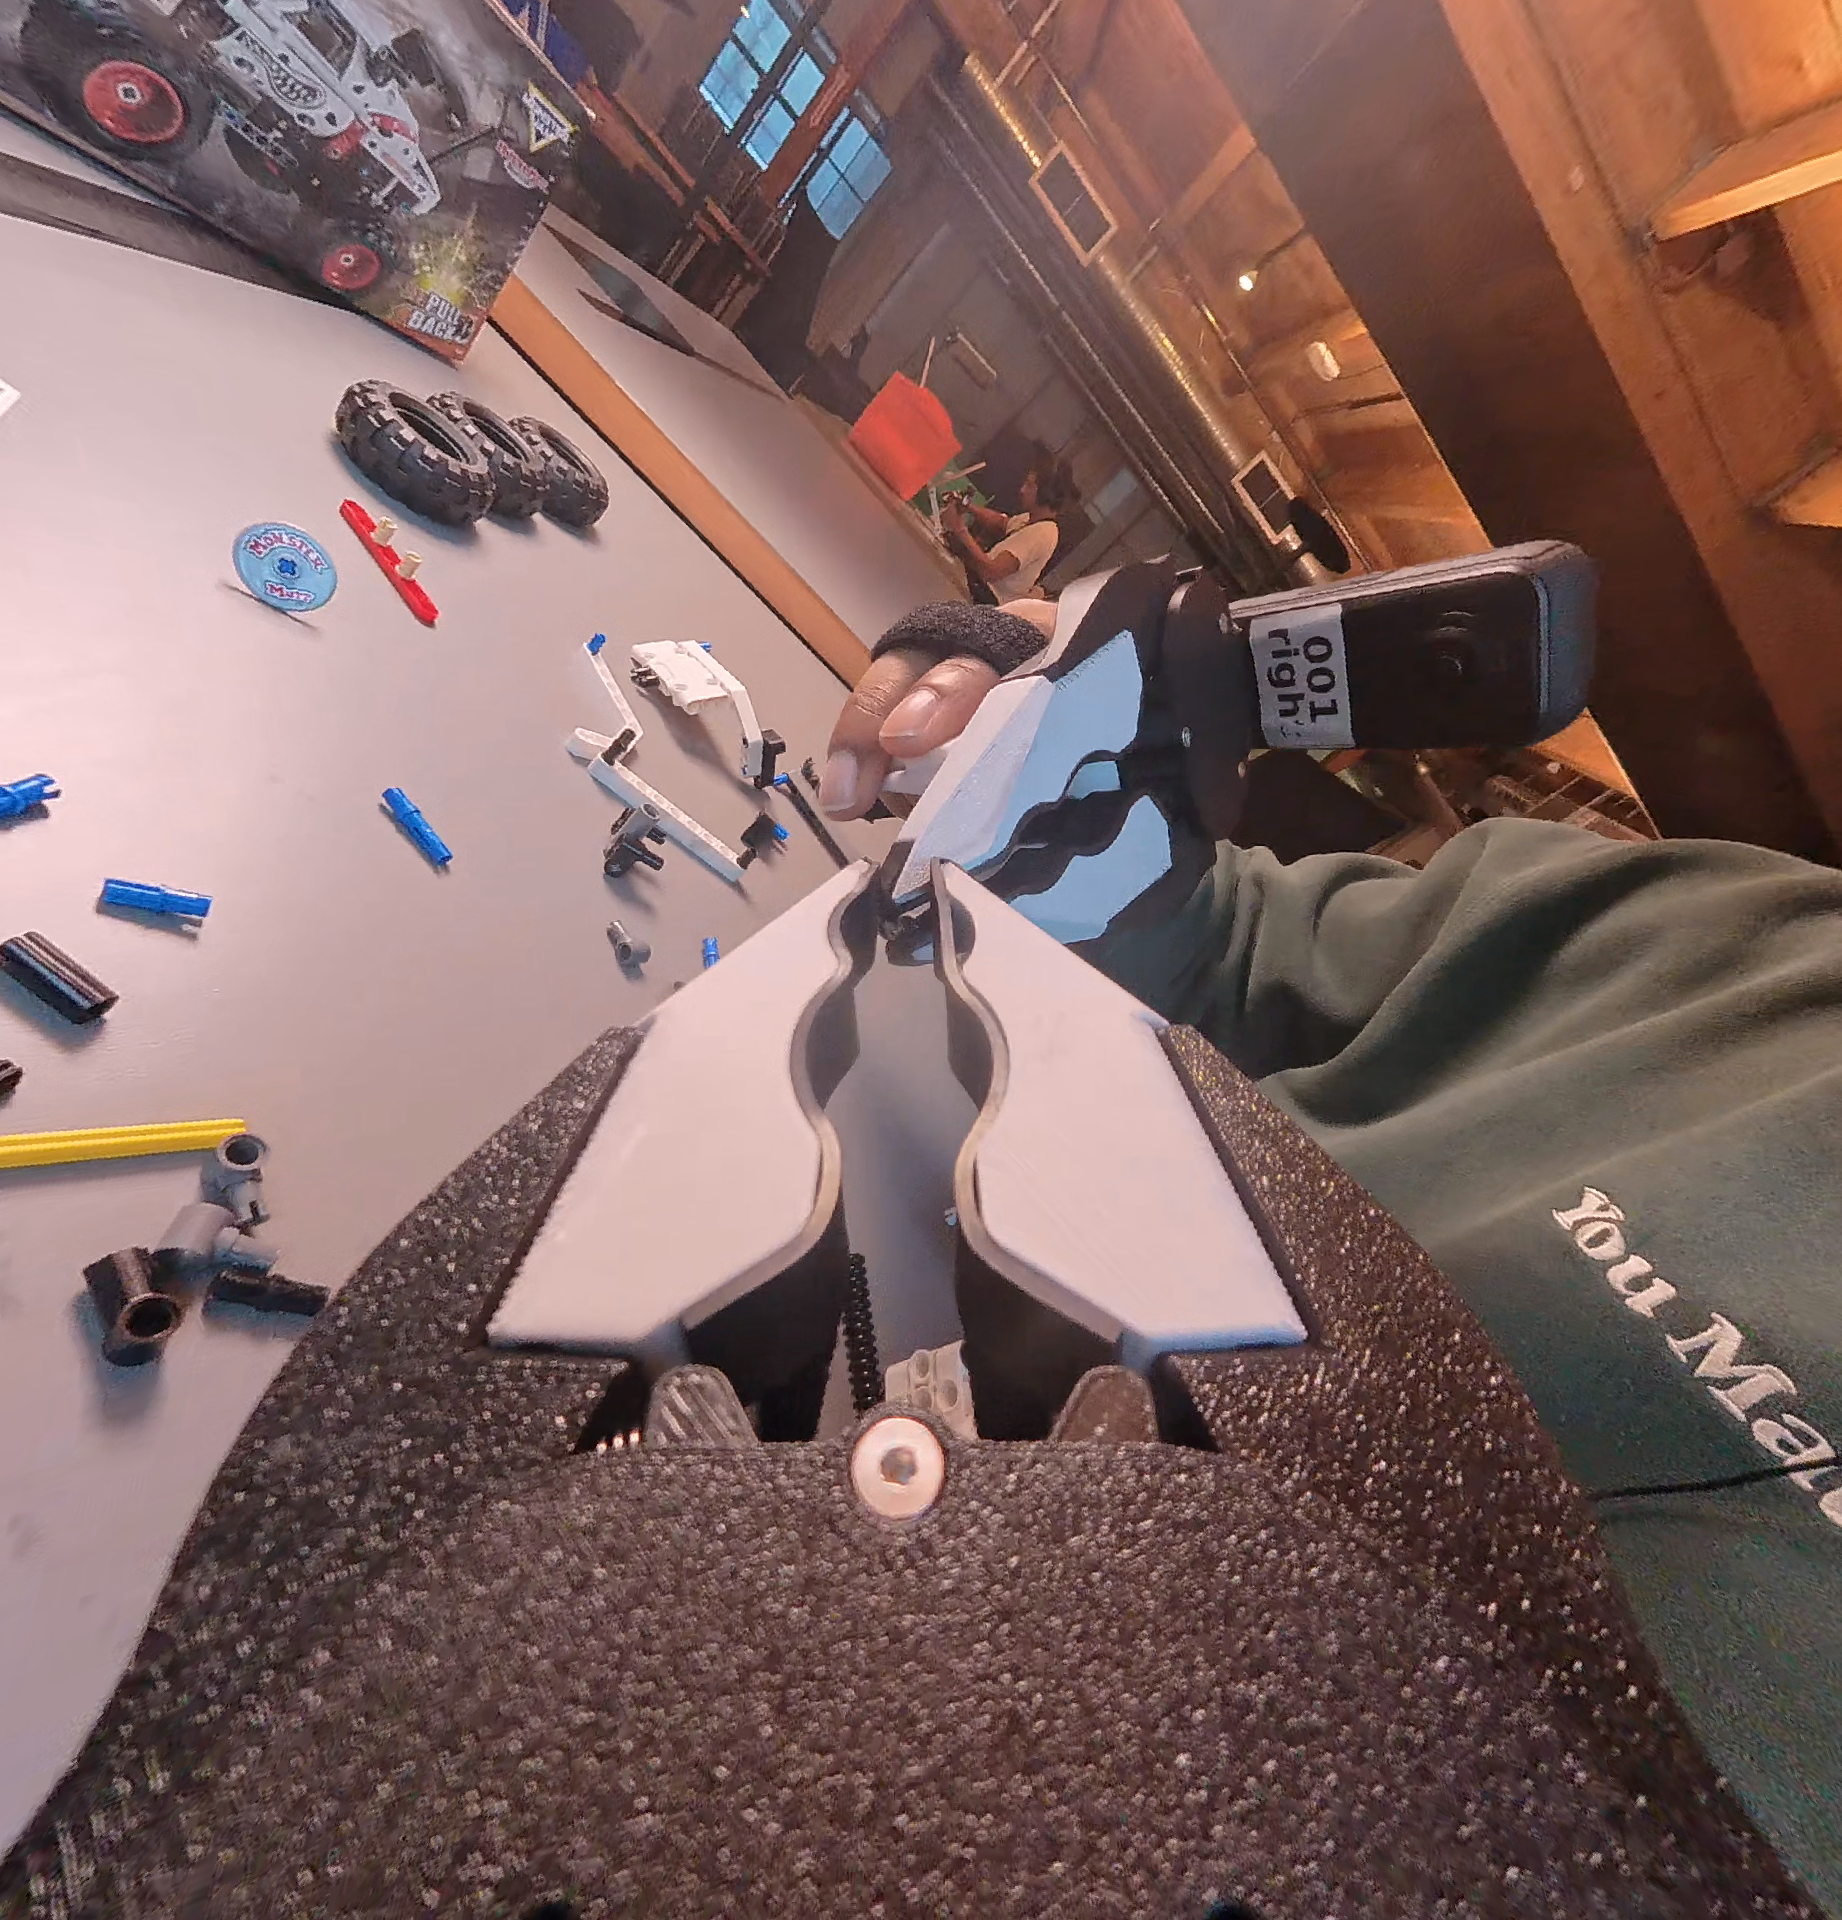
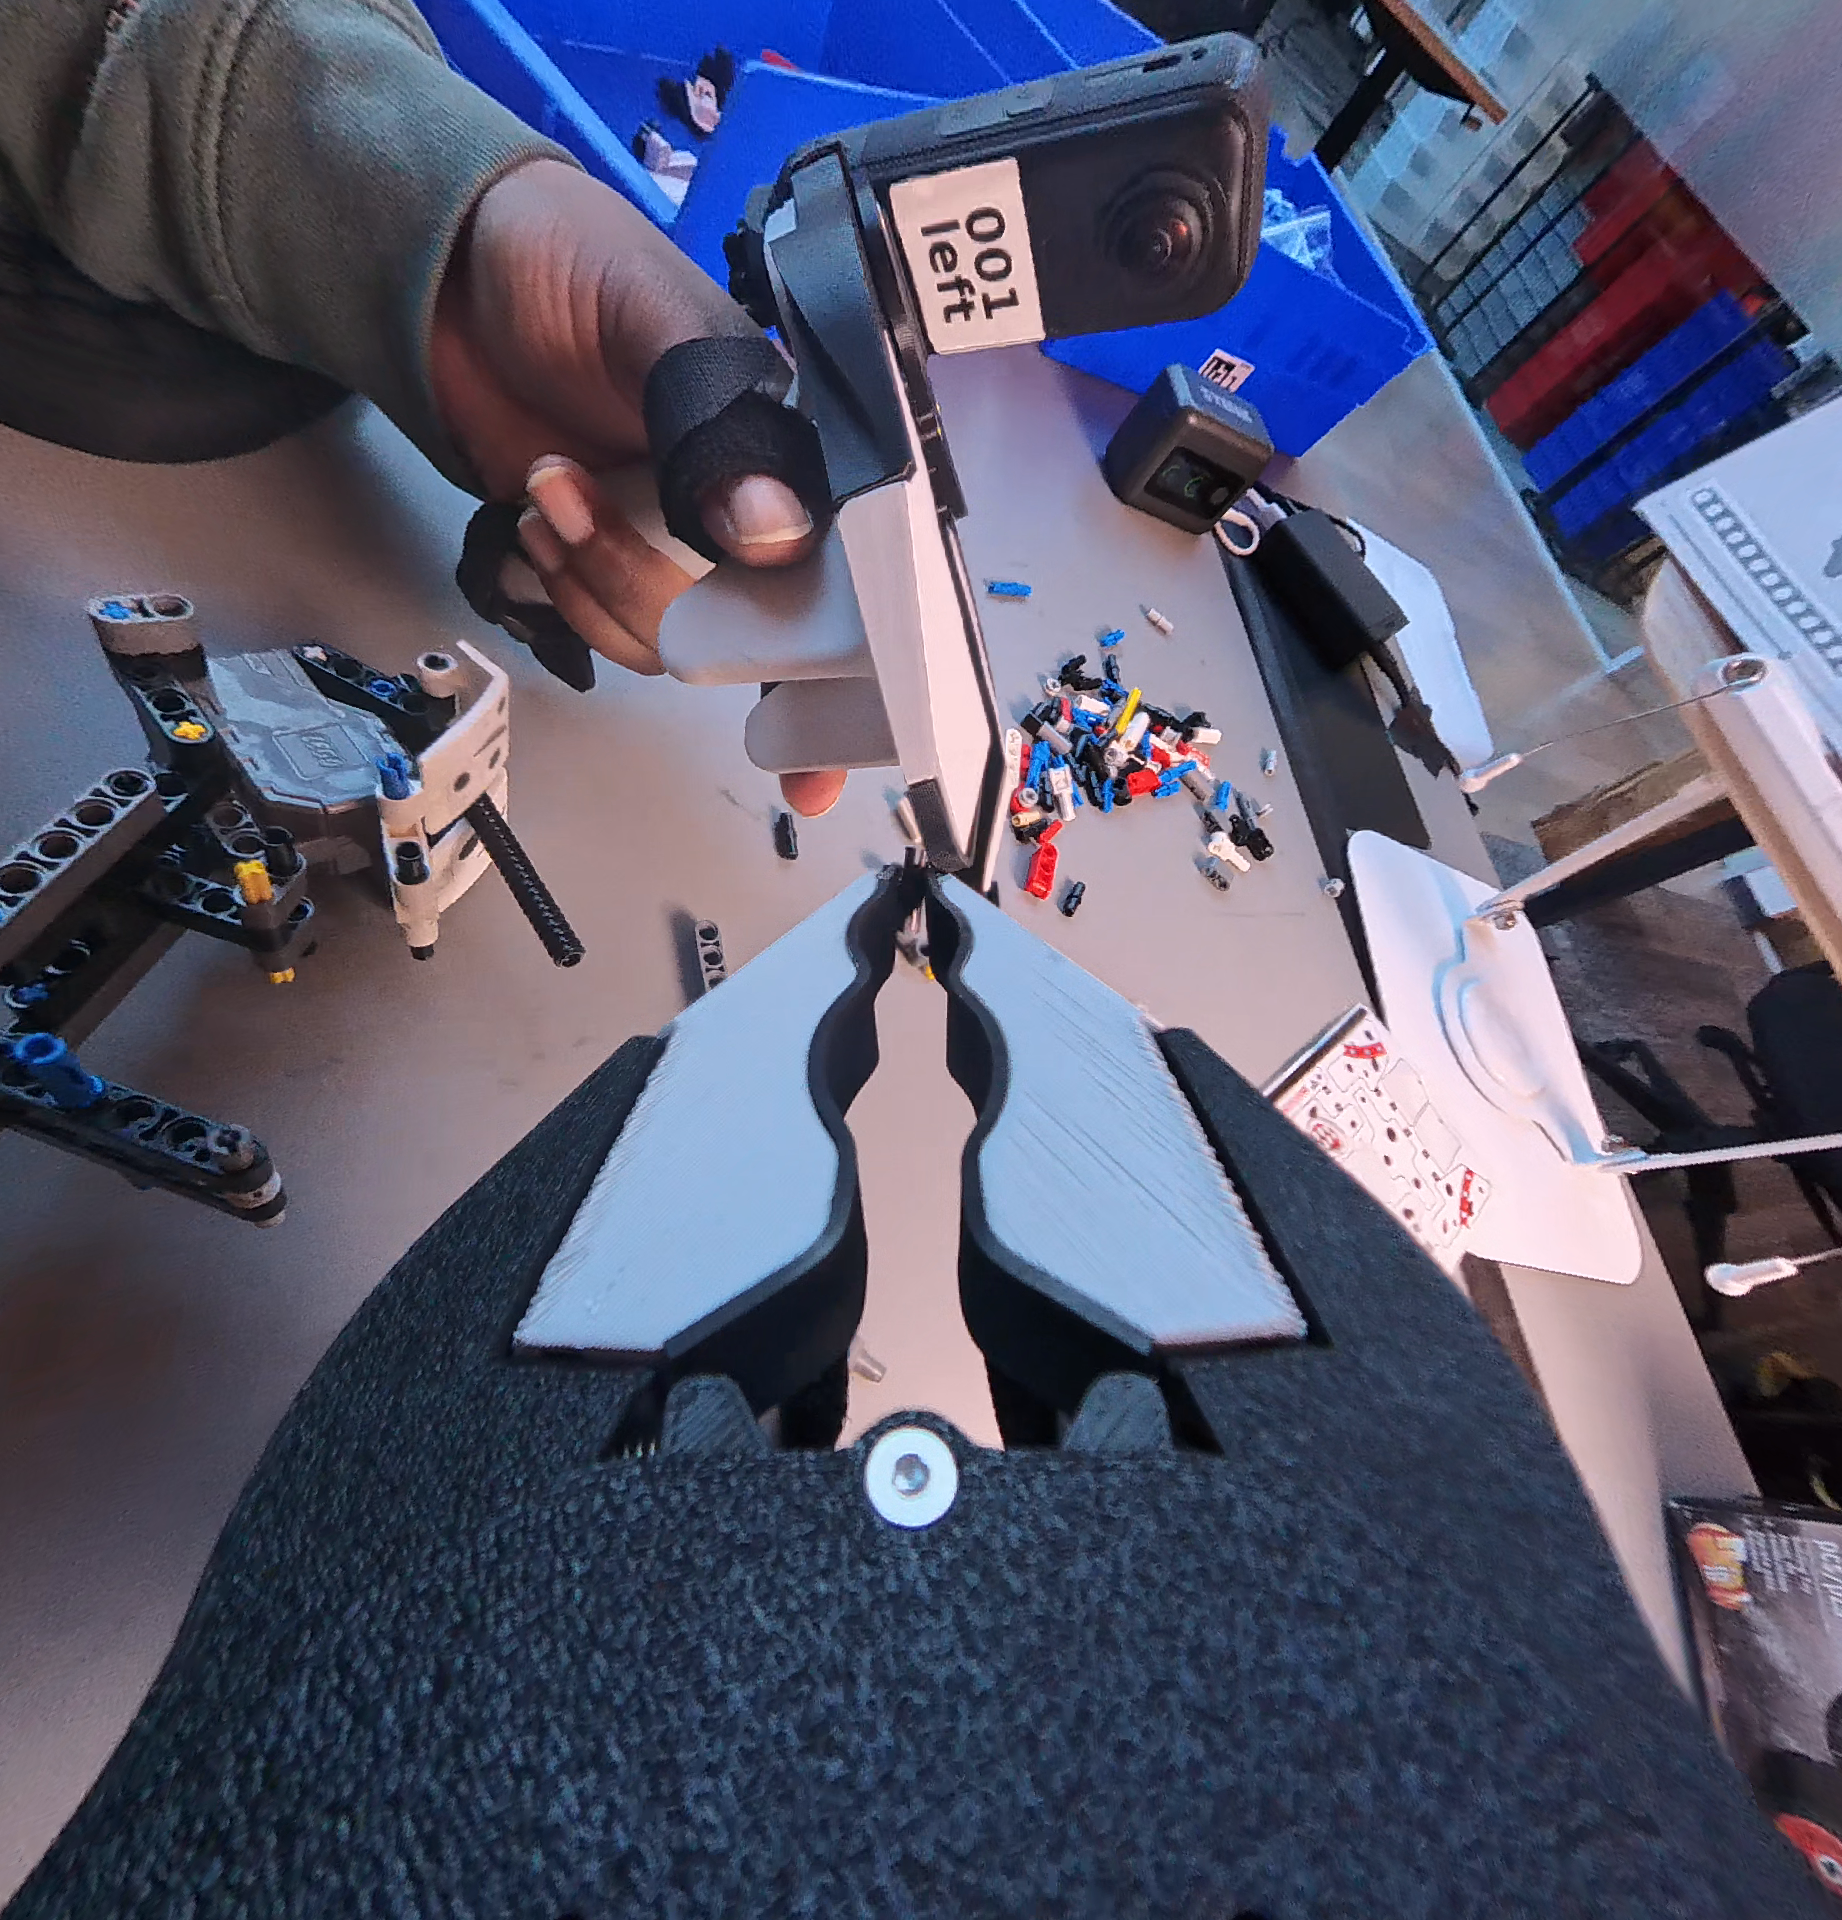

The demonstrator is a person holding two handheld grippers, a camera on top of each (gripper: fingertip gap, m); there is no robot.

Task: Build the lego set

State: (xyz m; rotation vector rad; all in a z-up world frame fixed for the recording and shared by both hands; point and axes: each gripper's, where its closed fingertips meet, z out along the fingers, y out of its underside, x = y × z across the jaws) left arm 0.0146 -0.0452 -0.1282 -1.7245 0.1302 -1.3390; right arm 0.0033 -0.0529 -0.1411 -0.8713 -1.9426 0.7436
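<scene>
My left gripper (image 1: 901, 883) and my right gripper (image 2: 912, 883) meet tip to tip above the grey table (image 1: 273, 727). Each has its fingers closed on a small black lego piece (image 1: 899, 923), which also shows in the right wrist view (image 2: 912, 920). The right gripper (image 1: 922, 868) comes in from the upper right in the left wrist view. The left gripper (image 2: 943, 847) comes down from above in the right wrist view. The part-built black and white chassis (image 2: 242, 810) stands on the table to the left. A white frame section (image 1: 678, 748) lies flat.
Three black tyres (image 1: 470, 468), a red beam (image 1: 387, 561), blue pins (image 1: 416, 826), a yellow axle (image 1: 96, 1143) and the set's box (image 1: 273, 156) are on the table. A pile of small pieces (image 2: 1125, 769), blue bins (image 2: 1260, 343), a small camera (image 2: 1187, 447) and a sticker sheet (image 2: 1384, 1132) are on the right. Only a small space, under 4 cm, lies between the two pairs of fingers.
</scene>
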